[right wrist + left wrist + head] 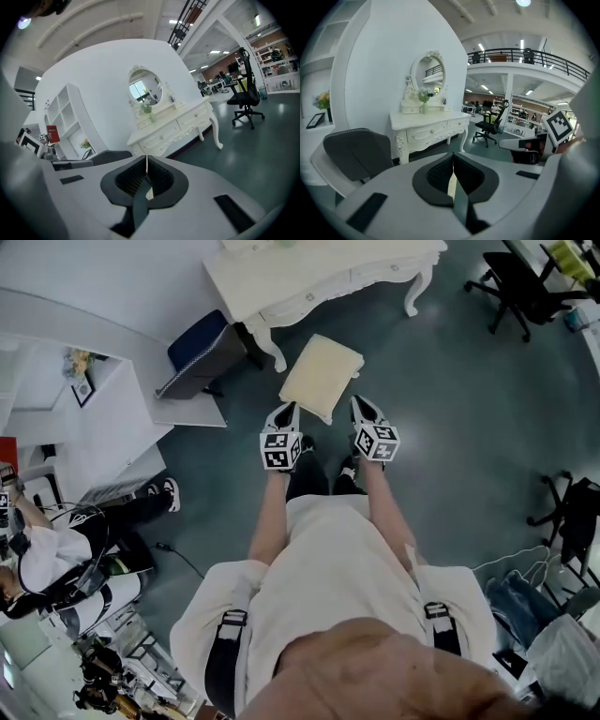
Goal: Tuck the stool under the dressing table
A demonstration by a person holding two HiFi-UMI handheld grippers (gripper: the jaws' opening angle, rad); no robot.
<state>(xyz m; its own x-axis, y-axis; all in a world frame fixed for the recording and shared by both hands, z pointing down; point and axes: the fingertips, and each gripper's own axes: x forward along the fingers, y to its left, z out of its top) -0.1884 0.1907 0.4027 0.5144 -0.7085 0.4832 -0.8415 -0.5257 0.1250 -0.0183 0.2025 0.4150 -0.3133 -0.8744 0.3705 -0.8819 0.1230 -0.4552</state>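
In the head view a person stands on the dark floor (pixel 450 427) with both arms stretched forward. The left gripper (pixel 289 411) and right gripper (pixel 360 405) sit at either side of the near end of the stool (pixel 322 374); whether they touch it cannot be made out. The cream-cushioned stool stands on the floor just in front of the white dressing table (pixel 309 282), out from under it, its far end near a table leg. A dark blue chair (pixel 202 351) is left of the table and a black office chair (pixel 517 282) is at the upper right. In the left gripper view the fingers (pixel 438 173) are pressed together, a thin pale sliver showing in the slit, and they point at the table and its oval mirror (pixel 429 75). In the right gripper view the fingers (pixel 133 176) are likewise closed on each other, facing the same table.
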